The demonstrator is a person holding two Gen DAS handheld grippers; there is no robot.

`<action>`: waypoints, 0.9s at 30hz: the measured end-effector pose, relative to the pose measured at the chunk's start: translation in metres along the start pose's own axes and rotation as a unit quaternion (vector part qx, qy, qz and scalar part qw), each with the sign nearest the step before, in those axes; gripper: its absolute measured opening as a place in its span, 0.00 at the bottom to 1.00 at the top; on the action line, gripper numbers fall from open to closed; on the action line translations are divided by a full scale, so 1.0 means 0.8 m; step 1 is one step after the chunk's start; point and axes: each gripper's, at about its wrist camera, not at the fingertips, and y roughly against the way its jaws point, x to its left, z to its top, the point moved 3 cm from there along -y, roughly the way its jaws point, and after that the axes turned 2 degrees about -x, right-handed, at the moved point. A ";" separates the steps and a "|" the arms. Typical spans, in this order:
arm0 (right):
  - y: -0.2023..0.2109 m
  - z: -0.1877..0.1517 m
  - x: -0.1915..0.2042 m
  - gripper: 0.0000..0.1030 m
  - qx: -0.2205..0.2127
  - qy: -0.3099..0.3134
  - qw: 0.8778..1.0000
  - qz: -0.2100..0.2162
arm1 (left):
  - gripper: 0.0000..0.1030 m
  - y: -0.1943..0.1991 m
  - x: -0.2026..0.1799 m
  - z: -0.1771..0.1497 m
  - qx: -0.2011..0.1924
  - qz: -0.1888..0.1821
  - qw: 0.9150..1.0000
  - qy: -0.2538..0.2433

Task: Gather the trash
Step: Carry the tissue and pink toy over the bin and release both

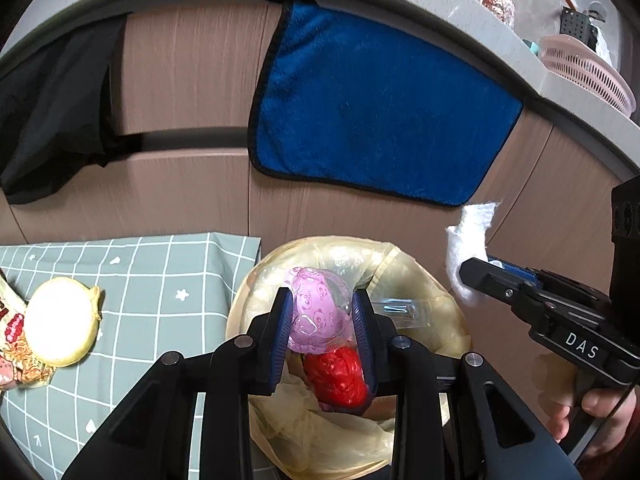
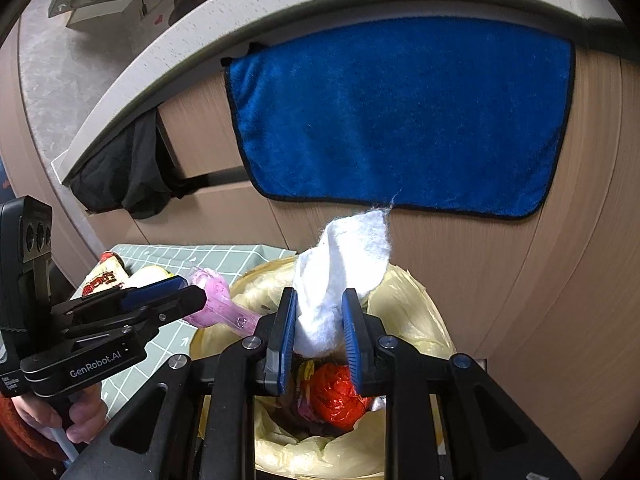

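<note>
Left wrist view: our left gripper [image 1: 322, 332] is clamped on a pink wrapper [image 1: 316, 312] directly above the lined trash bin [image 1: 424, 276], where a red wad [image 1: 338, 376] already lies. A noodle packet [image 1: 16, 344] and a round pale lid [image 1: 60, 320] wait near the left edge of the checked cloth [image 1: 160, 280].

Right wrist view: our right gripper [image 2: 320, 334] is clamped on a white tissue [image 2: 340, 280], its long axis pointing up and away, also over the bin's mouth. Both loads hang straight above the opening; we judge release is next.
</note>
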 end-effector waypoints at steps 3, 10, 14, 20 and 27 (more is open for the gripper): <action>-0.005 -0.003 -0.003 0.22 0.005 -0.003 1.000 0.000 | 0.31 -0.005 0.002 -0.001 0.006 -0.006 1.000 0.006; -0.009 -0.006 -0.001 0.24 0.009 -0.008 1.000 0.003 | 0.33 -0.008 0.000 0.000 0.014 -0.025 1.000 0.002; -0.006 -0.007 -0.002 0.29 0.010 -0.013 1.000 0.003 | 0.45 -0.001 -0.001 0.002 0.010 -0.041 0.999 0.006; -0.001 -0.011 0.000 0.46 0.009 -0.023 1.000 0.005 | 0.46 0.016 0.013 0.005 0.004 -0.025 0.999 0.023; 0.004 -0.010 0.018 0.47 0.007 -0.011 1.000 0.006 | 0.46 0.057 0.033 0.002 -0.027 0.039 0.999 0.016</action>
